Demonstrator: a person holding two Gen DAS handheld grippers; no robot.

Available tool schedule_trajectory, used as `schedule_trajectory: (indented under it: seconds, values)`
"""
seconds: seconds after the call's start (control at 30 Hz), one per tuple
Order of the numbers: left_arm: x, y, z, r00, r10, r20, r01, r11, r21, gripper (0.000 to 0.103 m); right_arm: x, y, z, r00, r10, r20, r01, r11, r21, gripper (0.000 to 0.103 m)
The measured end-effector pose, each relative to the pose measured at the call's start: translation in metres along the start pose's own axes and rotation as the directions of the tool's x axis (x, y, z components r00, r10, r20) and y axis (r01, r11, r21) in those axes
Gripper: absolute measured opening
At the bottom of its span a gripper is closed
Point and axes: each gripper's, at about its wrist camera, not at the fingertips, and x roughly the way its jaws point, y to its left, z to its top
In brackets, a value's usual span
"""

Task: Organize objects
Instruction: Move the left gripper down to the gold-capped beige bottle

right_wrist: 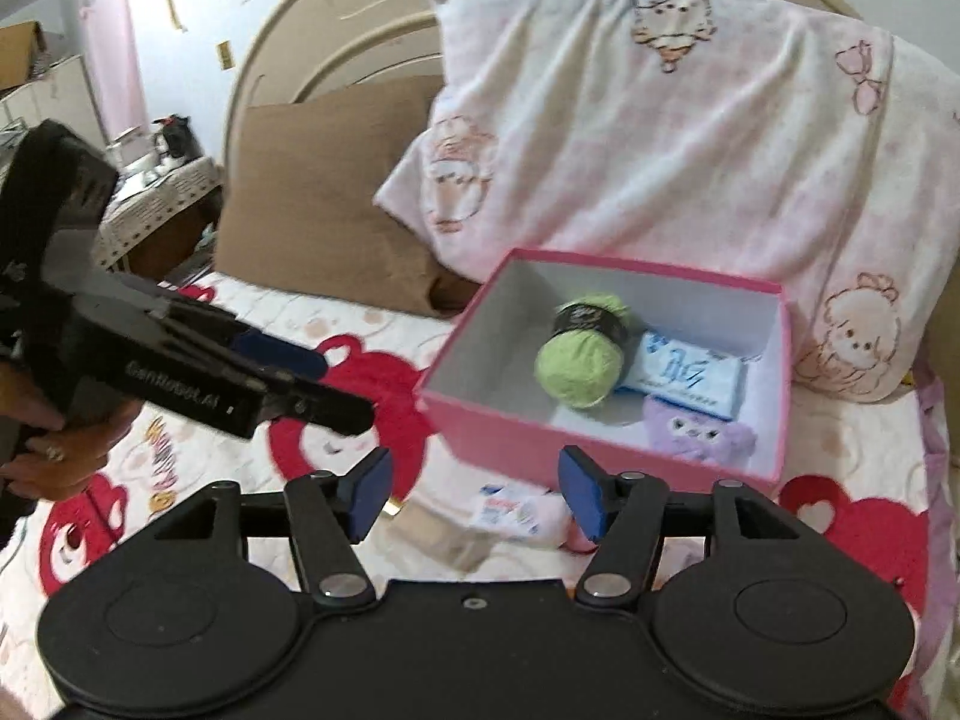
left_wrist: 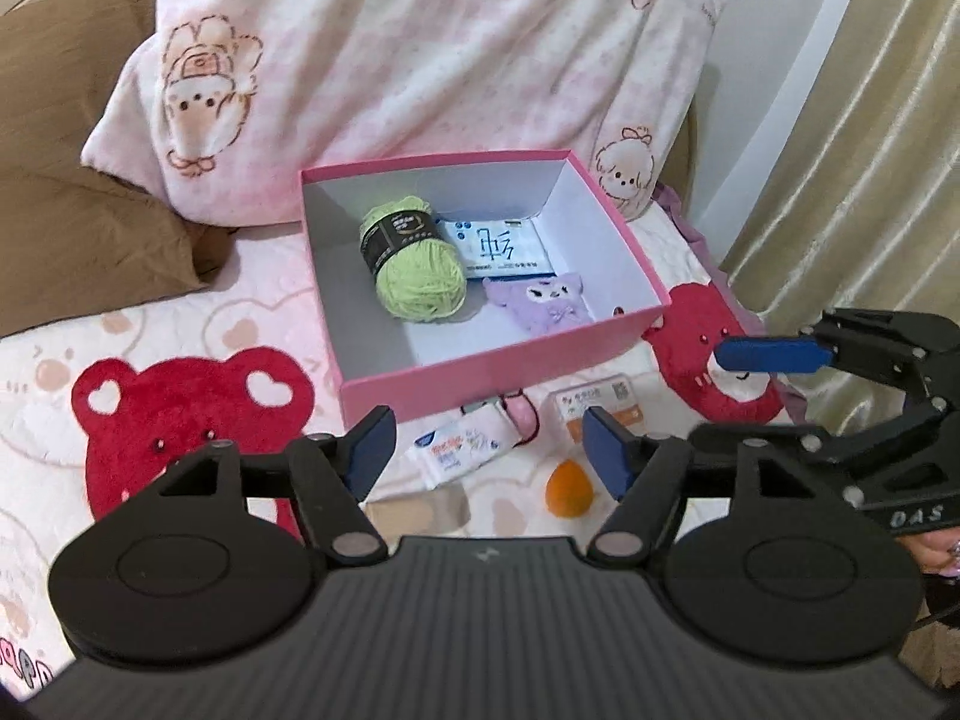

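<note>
The open pink cardboard box point(left_wrist: 504, 360) holds three things: one green yarn ball point(left_wrist: 414, 267), one white-blue tissue pack point(left_wrist: 498, 246), one purple plush pouch point(left_wrist: 543, 300). Both the left gripper point(left_wrist: 486, 450) and right gripper point(right_wrist: 474, 489) hover with fingers spread, empty.

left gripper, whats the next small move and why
Probably ease the left gripper down and forward onto the wipes pack, which lies on the bedspread just in front of the pink box. Its jaws are open and empty, with the pack between them. The yarn, tissue pack and purple plush already sit inside.
</note>
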Motion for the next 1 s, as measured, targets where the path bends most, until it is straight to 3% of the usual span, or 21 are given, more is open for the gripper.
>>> schedule_trajectory:
  seconds: [0.27,0.5,0.8,1.0]
  values:
    - [0.018,0.034,-0.042,1.0,-0.005,-0.019,0.003,0.997,-0.072,0.07,0.039,0.022,-0.03,0.993,0.102,-0.062,-0.102,0.995,-0.007,0.067]
    - [0.05,0.064,-0.072,0.997,0.03,-0.071,-0.041,0.986,-0.159,0.07,0.086,0.028,-0.047,0.982,0.142,-0.123,-0.146,0.989,-0.026,0.067]
    - [0.08,0.086,-0.091,1.0,0.028,-0.015,-0.03,0.983,-0.183,0.07,0.133,0.03,-0.076,0.989,0.092,-0.12,-0.099,0.993,-0.058,0.067]
    - [0.118,0.095,-0.103,0.996,0.01,-0.085,-0.027,0.977,-0.21,0.07,0.164,0.023,-0.098,0.992,0.063,-0.106,-0.066,0.998,-0.026,0.067]
